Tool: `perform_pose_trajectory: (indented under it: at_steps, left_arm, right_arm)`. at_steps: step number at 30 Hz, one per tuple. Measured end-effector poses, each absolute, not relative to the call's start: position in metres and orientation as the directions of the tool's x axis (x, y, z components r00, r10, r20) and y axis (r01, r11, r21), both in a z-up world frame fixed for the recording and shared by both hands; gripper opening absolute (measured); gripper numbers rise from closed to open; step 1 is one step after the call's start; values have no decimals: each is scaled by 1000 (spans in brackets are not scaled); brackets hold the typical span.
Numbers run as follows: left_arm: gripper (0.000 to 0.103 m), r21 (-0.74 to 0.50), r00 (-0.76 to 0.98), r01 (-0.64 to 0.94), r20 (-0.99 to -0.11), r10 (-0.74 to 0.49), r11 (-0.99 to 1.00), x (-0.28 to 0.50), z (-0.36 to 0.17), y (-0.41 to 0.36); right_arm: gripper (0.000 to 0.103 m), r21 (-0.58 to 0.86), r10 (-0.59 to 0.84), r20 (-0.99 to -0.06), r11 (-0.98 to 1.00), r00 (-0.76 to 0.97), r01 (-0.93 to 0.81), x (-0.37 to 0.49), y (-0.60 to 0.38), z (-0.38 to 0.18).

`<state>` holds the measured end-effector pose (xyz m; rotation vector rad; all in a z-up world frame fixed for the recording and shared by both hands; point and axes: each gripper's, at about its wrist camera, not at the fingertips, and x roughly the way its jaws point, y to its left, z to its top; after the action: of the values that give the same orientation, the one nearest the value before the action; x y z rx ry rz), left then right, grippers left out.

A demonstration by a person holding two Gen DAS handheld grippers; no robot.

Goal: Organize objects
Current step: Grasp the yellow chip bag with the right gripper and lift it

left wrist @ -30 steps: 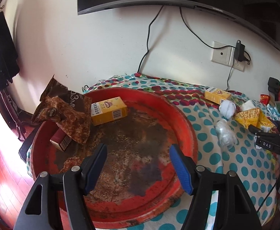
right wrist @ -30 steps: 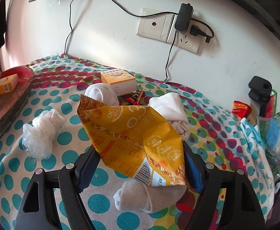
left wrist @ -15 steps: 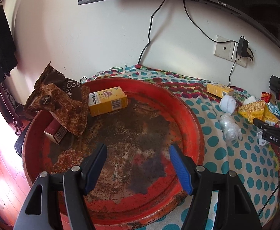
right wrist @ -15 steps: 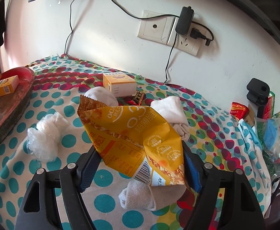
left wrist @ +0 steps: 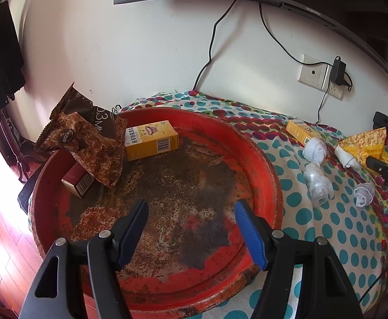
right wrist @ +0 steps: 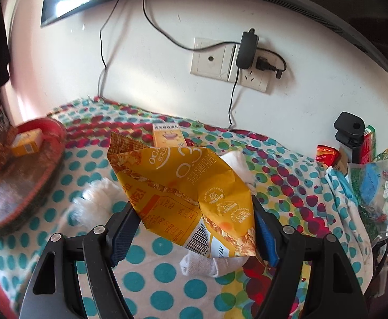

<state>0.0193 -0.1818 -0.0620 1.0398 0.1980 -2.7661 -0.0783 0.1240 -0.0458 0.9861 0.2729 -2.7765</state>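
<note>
My right gripper (right wrist: 194, 212) is shut on a crinkled yellow snack bag (right wrist: 188, 186), which hangs above the dotted cloth. The same bag (left wrist: 364, 146) shows at the far right of the left wrist view. My left gripper (left wrist: 191, 208) stands open and empty over a worn red tray (left wrist: 260, 159). Inside the tray lie a yellow box (left wrist: 151, 143), a brown snack bag (left wrist: 87, 143) and a dark red box (left wrist: 76, 182). The tray (right wrist: 47, 164) sits at the left edge of the right wrist view.
On the cloth lie another yellow box (right wrist: 167, 135), rolled white socks (left wrist: 315, 148), a crumpled plastic bag (left wrist: 317, 183) and a sock (right wrist: 207, 263) under the held bag. Packets and a bag of clutter (right wrist: 380, 186) crowd the right edge. Cables run down the wall to a socket (right wrist: 220, 61).
My right gripper has risen with the yellow bag, lifting it clear of the socks. The left gripper has stayed open over the tray, barely shifting.
</note>
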Motion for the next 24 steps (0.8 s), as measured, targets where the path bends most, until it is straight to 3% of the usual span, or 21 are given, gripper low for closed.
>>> perform_pose_trajectory:
  at_steps: [24]
  left_arm:
    - [70,-140,-750,312,-644,-153,-940,29,-48,-221]
  right_arm:
    - [75,-108,-350,-602,-854,-717,508,-53,-24,5]
